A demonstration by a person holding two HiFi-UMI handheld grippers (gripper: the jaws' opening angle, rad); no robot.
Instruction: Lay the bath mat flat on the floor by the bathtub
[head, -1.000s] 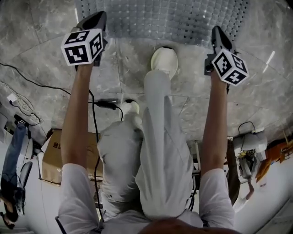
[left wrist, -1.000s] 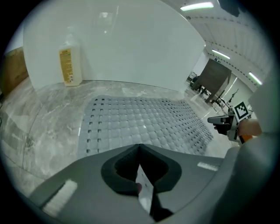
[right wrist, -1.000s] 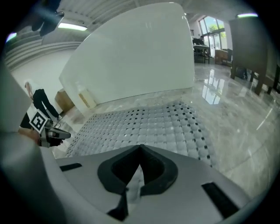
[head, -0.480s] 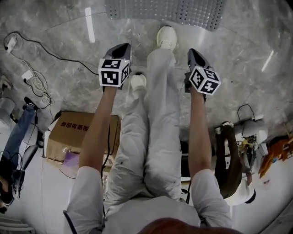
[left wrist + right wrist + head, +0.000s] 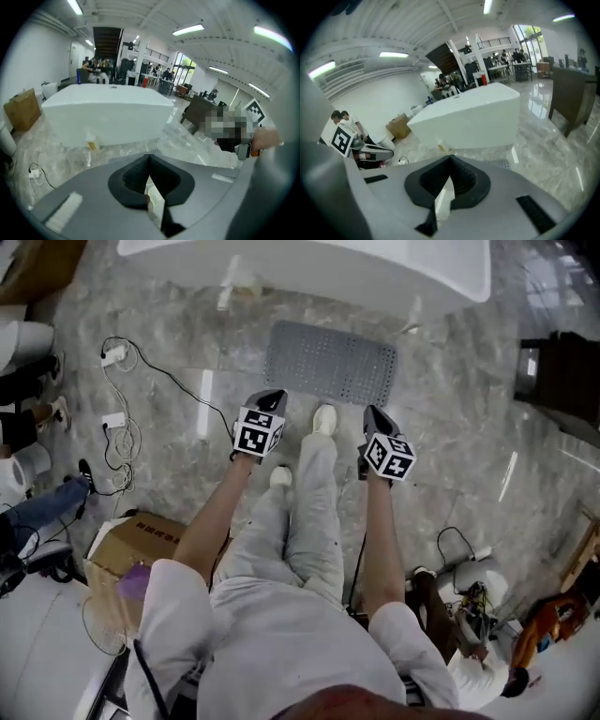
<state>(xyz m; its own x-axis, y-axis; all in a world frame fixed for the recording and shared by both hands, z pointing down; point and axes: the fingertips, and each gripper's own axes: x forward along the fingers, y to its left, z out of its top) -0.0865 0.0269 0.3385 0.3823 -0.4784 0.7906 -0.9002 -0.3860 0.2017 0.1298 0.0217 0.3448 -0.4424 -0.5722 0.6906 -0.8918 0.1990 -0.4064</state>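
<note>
The grey dotted bath mat [image 5: 330,363] lies spread flat on the marble floor, right in front of the white bathtub [image 5: 309,268]. My left gripper [image 5: 272,395] is held above the floor just short of the mat's near left corner, shut with nothing in it. My right gripper [image 5: 371,411] hovers near the mat's near right corner, also shut and empty. The left gripper view has the meeting jaws [image 5: 149,157] pointing at the bathtub [image 5: 108,112]. Beyond the shut jaws [image 5: 450,157] of the right gripper view stand the bathtub [image 5: 473,117] and a strip of the mat [image 5: 504,163].
A person's legs and white shoe [image 5: 323,419] stand between the grippers. White cables and plugs [image 5: 117,418] trail on the floor to the left, with a cardboard box [image 5: 131,545] nearer. Dark furniture [image 5: 562,371] stands at the right. Equipment [image 5: 473,601] sits at the lower right.
The head view has risen and drawn back, so the whole mat and the bathtub now show. Both grippers have come away from the mat's near edge and closer together.
</note>
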